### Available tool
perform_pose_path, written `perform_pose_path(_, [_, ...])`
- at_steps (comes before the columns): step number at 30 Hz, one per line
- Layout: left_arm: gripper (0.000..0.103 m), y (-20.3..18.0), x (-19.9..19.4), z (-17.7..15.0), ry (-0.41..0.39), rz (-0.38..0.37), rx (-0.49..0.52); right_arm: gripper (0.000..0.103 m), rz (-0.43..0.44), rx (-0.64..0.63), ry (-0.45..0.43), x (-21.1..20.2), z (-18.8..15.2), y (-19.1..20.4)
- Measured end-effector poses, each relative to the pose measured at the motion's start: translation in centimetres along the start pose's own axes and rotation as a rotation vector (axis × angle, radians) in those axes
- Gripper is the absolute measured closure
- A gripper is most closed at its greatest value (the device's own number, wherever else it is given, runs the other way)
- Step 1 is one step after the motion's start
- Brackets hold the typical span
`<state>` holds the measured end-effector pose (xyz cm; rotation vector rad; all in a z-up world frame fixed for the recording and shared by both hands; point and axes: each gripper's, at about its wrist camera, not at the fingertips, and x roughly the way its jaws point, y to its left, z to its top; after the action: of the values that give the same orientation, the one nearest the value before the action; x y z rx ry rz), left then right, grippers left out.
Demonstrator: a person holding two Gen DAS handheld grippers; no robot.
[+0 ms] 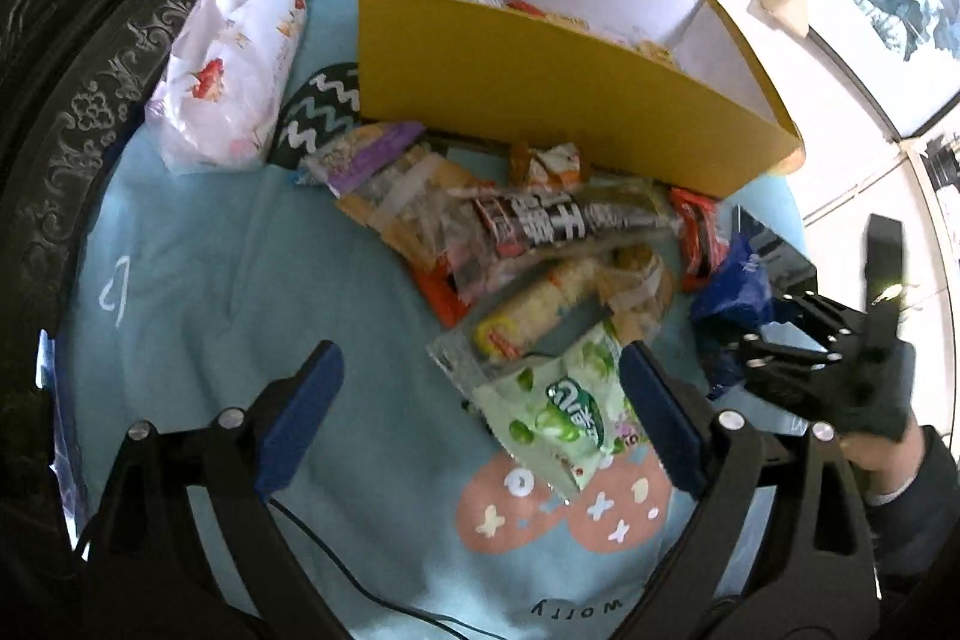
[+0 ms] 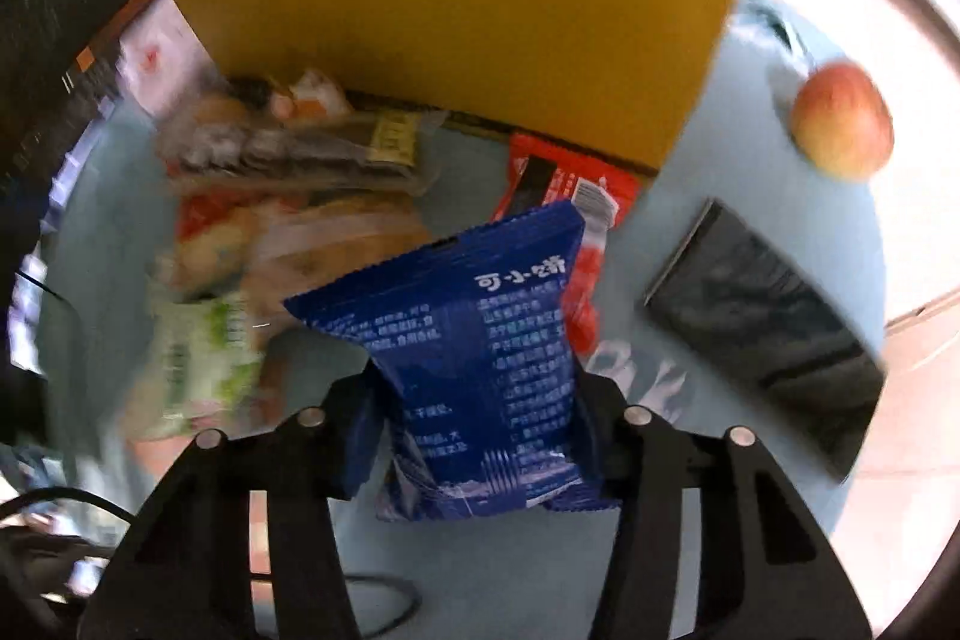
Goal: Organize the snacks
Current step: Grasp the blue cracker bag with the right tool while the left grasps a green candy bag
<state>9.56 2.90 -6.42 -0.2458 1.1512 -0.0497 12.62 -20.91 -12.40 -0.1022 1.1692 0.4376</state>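
Task partly done. The yellow box point(image 1: 540, 82) stands at the far side of the blue cloth point(image 1: 228, 292), and a few wrappers already lie inside against its far wall; what they are is too small to tell.

Most snacks are still out. A loose pile sits on the cloth just in front of the box: a long dark packet point(image 1: 540, 220), a rice cracker roll point(image 1: 540, 310), a red packet point(image 1: 699, 244) and a green packet point(image 1: 558, 412) nearest the camera. A white bag point(image 1: 231, 70) lies apart at the far left.

Left gripper point(image 1: 480, 418): jaws spread wide, holding nothing. It hangs over the near edge of the pile, with the green packet close against its right finger but not clamped.

Right gripper point(image 2: 474, 436): closed on the lower part of a blue packet point(image 2: 474, 334), which stands upright between the fingers, just in front of the box and not yet over it. The view is blurred.

Not snack packets: an apple point(image 2: 840, 124) and a dark flat case point(image 2: 768, 322) on the right.

Judgement: the blue packet needs placing in the box next, then the rest of the pile.
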Motion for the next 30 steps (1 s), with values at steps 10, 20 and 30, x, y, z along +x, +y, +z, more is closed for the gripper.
perform_pose_path(10, [0.008,-6.5,3.5,-3.1,0.114,-0.102,0.245,0.050,0.141,0.187,0.011,-4.1,-5.1,-2.5])
perform_pose_path(20, [0.013,-7.7,9.7,-3.1,0.212,-0.068,0.259,0.050,0.152,0.215,0.013,-5.1,-6.8,-2.8])
perform_pose_path(30, [0.047,-7.3,9.8,-2.4,0.170,0.018,0.301,0.048,0.069,0.161,0.104,-1.6,-7.6,-1.5])
